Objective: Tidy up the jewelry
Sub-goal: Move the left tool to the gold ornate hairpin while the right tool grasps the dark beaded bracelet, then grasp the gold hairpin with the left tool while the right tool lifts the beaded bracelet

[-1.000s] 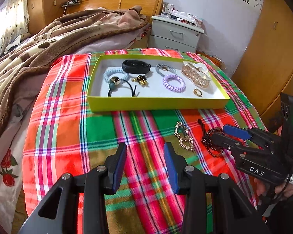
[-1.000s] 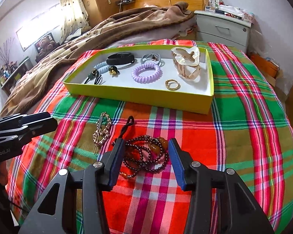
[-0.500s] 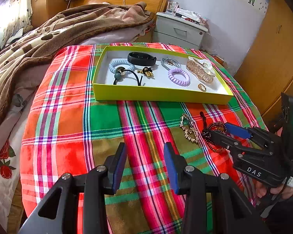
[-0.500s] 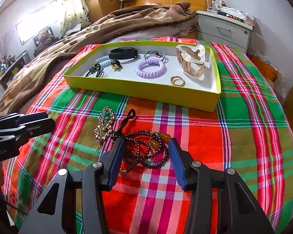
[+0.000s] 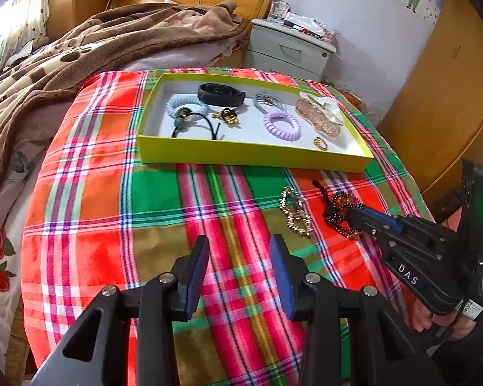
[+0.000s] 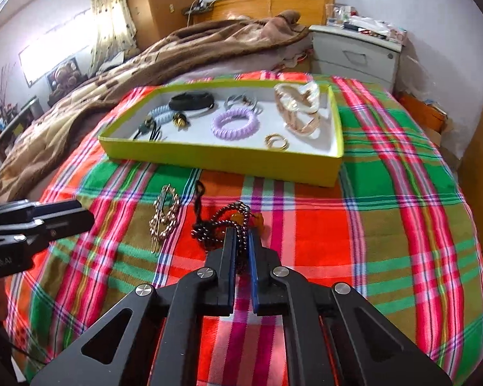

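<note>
A yellow-green tray on the plaid cloth holds hair ties, a black band, a purple coil, a gold ring and a clear hair claw. On the cloth in front of it lie a gold chain piece and a dark beaded bracelet. My right gripper is shut on the beaded bracelet. My left gripper is open and empty above the cloth, left of the chain piece.
The plaid cloth covers a raised surface beside a bed with a brown blanket. A white nightstand stands behind the tray. A wooden wardrobe is at the right.
My right gripper has closed its jaws on the beaded bracelet. The left gripper has drawn back a little and stays open.
</note>
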`<state>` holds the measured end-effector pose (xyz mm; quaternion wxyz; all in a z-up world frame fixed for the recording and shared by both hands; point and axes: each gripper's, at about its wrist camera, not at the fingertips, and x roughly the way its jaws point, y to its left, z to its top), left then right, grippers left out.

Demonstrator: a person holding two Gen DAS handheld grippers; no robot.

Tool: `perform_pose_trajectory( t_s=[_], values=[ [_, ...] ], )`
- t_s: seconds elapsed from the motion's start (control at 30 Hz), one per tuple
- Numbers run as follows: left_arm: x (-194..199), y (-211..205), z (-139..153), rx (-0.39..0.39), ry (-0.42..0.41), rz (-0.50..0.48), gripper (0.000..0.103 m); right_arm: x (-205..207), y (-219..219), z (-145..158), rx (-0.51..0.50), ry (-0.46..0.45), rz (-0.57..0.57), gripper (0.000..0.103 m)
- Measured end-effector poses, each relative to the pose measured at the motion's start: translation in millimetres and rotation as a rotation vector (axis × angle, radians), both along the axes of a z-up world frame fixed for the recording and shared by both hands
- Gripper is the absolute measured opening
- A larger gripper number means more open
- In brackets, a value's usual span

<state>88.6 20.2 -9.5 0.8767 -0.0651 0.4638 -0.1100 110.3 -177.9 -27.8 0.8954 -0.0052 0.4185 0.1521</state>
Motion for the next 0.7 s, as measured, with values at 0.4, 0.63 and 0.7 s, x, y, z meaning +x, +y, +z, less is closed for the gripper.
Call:
perform_pose_trajectory(
  t_s=[0.4, 0.63, 0.7],
  values=[
    [16.1, -40.0, -2.6, -0.03, 0.018, -0.082, 0.046, -13.9, -31.4, 28.0, 0.079, -0.1, -0.089, 0.007],
    [26.9, -61.5, -9.8, 0.032, 0.032, -0.093, 0.046, -17.6, -39.3, 33.0, 0.091, -0.123, -0.107, 0.007],
    [29.7, -62.8, -12.4, 0.033, 0.042, -0.092, 0.046, -18.6, -39.9, 33.0, 0.087, -0.128, -0.109, 0.007]
  ],
)
